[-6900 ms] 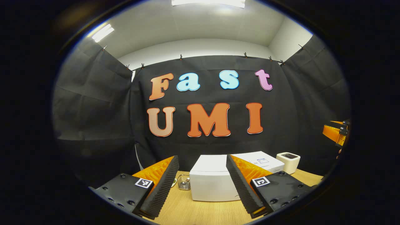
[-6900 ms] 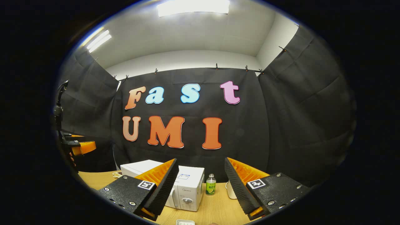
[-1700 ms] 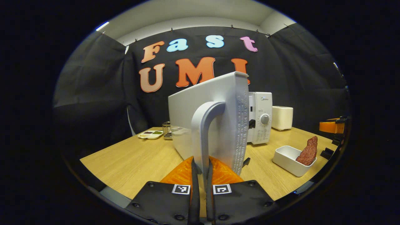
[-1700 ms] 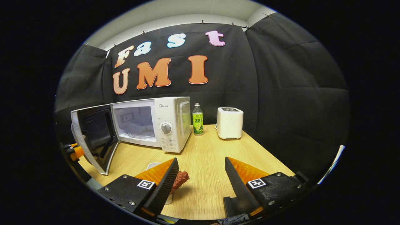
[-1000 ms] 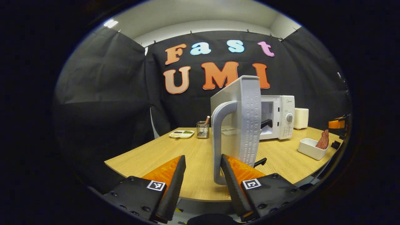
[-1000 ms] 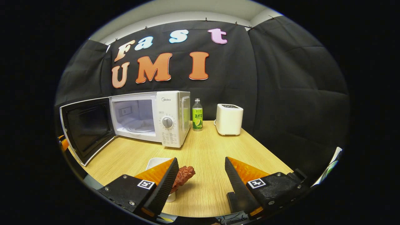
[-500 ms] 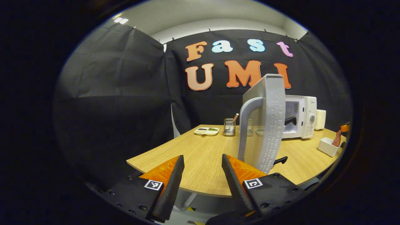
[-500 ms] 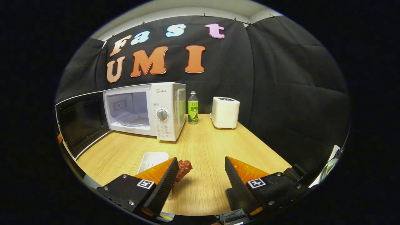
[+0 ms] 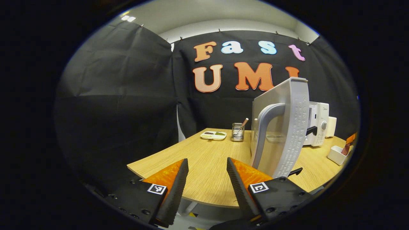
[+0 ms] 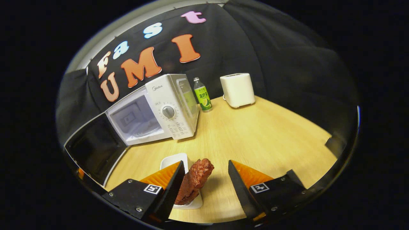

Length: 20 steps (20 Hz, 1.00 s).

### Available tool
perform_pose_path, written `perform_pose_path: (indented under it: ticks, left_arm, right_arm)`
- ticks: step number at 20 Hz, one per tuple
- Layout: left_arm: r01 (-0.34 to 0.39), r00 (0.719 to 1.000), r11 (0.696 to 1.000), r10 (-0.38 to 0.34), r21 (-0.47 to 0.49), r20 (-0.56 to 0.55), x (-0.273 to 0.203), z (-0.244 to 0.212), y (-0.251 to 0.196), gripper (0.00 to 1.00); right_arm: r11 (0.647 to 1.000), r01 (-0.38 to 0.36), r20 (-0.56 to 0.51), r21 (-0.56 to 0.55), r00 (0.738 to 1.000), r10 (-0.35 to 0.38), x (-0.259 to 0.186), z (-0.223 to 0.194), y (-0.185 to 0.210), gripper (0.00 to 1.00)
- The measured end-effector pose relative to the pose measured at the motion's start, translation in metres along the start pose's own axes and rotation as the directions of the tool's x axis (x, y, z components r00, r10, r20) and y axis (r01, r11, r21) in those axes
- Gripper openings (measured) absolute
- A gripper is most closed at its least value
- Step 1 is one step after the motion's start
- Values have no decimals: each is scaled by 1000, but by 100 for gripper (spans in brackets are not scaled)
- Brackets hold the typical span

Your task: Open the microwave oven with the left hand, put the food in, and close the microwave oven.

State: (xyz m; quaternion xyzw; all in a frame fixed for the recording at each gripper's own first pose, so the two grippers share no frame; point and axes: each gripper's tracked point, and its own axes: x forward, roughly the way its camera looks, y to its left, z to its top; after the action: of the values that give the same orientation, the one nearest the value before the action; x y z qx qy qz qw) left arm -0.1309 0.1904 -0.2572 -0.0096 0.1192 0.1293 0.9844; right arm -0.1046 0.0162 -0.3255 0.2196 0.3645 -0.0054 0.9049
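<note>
So the left claw (image 9: 204, 179) has let go of the door handle (image 9: 266, 134) and hangs wide open holding nothing, microwave (image 10: 159, 110) now open, while the right claw (image 10: 204, 182), also spread and empty, has dipped toward the food (image 10: 195, 180) in its white dish (image 10: 174, 161) on the bench (image 10: 255, 134), so I'd guess grabbing comes next.

Left gripper (image 9: 204, 179), lower centre of the left gripper view: two wedge-shaped fingers, orange ribbed outer shells, black serrated inner pads (image 9: 175, 188). Black textured mounting blocks at each base, fitted with round screws and one square black-and-white marker tag apiece. Right gripper (image 10: 204, 180), lower centre of the right gripper view: identical build, same orange shells, black blocks, screws, marker tags.
</note>
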Motion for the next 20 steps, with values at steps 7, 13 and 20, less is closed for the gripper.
perform_pose_path:
  ticks: [7,13,20]
  left_arm:
    - [-9,1000,1000,9,20,-5,4,2,-5,80]
    - [-8,1000,999,8,36,-1,7,5,-10,79]
    - [-13,1000,999,12,37,11,8,10,-11,79]
  right_arm:
    - [977,-96,-17,191,995,101,3,-5,9,51]
    - [957,-91,6,275,996,93,7,0,12,29]
    - [967,-130,75,221,990,116,-6,10,31,16]
